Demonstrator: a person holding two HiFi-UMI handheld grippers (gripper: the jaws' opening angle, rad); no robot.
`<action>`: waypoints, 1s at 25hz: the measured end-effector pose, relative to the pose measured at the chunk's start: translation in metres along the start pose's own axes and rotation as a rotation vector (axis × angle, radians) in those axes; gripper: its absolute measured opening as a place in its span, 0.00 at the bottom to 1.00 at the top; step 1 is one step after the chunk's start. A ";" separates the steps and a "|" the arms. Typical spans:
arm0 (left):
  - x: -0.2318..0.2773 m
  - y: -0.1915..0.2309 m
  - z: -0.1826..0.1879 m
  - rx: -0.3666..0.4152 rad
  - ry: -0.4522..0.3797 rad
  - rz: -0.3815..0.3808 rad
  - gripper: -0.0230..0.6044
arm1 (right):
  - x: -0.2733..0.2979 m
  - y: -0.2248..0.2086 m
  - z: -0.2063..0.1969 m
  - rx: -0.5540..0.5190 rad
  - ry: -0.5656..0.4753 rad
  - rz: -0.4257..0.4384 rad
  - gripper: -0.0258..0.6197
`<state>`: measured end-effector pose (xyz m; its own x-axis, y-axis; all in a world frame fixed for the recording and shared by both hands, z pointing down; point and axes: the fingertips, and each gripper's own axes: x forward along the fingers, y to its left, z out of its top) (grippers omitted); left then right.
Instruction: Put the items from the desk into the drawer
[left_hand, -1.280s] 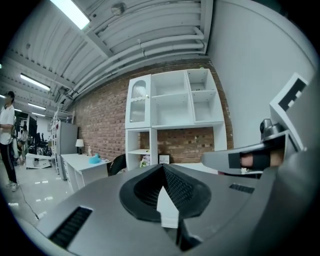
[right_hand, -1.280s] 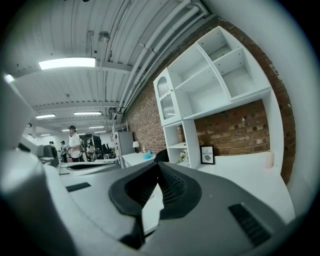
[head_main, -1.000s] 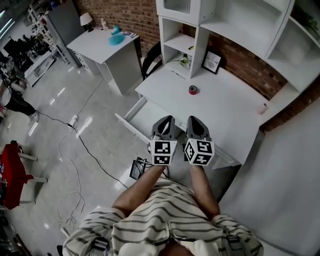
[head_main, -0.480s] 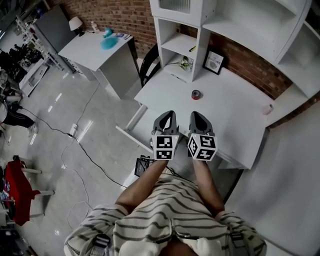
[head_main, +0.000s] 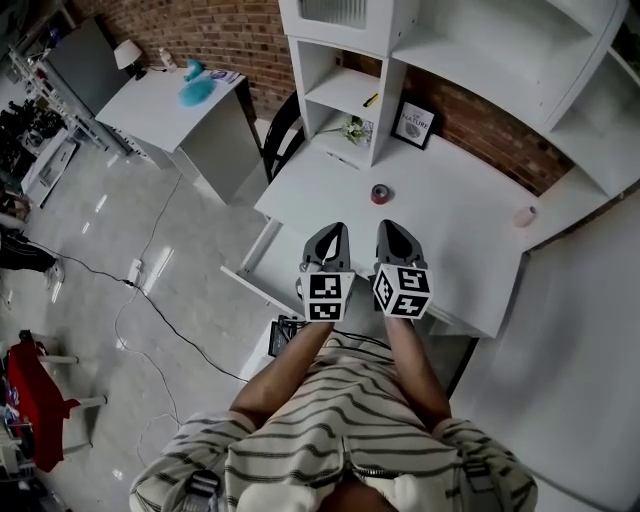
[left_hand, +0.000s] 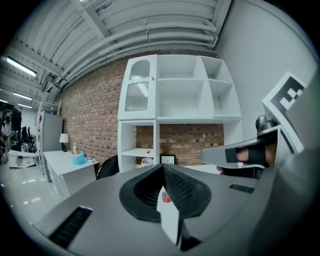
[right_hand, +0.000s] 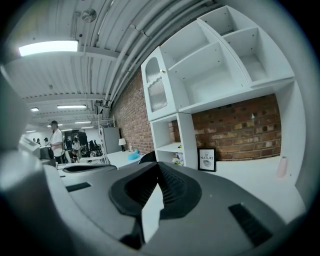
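Nearest is the person's striped shirt (head_main: 330, 430), with bare forearms reaching out to the two grippers, held side by side over the front edge of the desk (head_main: 460, 235). Each carries a cube with black-and-white square markers.

The left gripper (head_main: 330, 233) has its jaws closed to a point. In the left gripper view (left_hand: 162, 168) the ribbed black pads meet at the tips with nothing between them. The right gripper (head_main: 392, 229) is the same: in its own view (right_hand: 159, 166) the grooved dark pads come together at the tip and hold nothing. Neither touches the desk's things.

Just left of the left gripper, the white drawer (head_main: 270, 250) stands pulled out below the smooth white desktop.

Further on, a small red roll of tape (head_main: 380, 194) lies flat on the desk, well ahead of both grippers and apart from them. It also shows through the slit under the left pads (left_hand: 166, 197). A short pale pink cylinder (head_main: 524, 216) stands at the desk's far right.

At the back, a black picture frame (head_main: 412, 123) leans against the brick wall (head_main: 480, 130), beside the boxy white shelves (head_main: 345, 90).
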<state>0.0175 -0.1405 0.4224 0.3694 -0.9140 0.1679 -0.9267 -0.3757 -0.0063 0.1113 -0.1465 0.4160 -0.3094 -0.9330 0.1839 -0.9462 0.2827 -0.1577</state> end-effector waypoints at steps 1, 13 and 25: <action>0.004 0.001 0.000 -0.003 0.001 0.002 0.05 | 0.003 -0.002 0.002 -0.004 0.001 0.002 0.06; 0.076 0.009 0.014 -0.009 0.010 0.041 0.05 | 0.063 -0.040 0.007 -0.010 0.055 0.079 0.06; 0.122 0.000 0.003 0.011 0.090 0.067 0.05 | 0.107 -0.086 -0.009 -0.032 0.137 0.131 0.06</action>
<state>0.0627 -0.2522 0.4395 0.2986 -0.9199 0.2544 -0.9481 -0.3164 -0.0312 0.1588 -0.2688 0.4579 -0.4386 -0.8491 0.2943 -0.8986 0.4091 -0.1588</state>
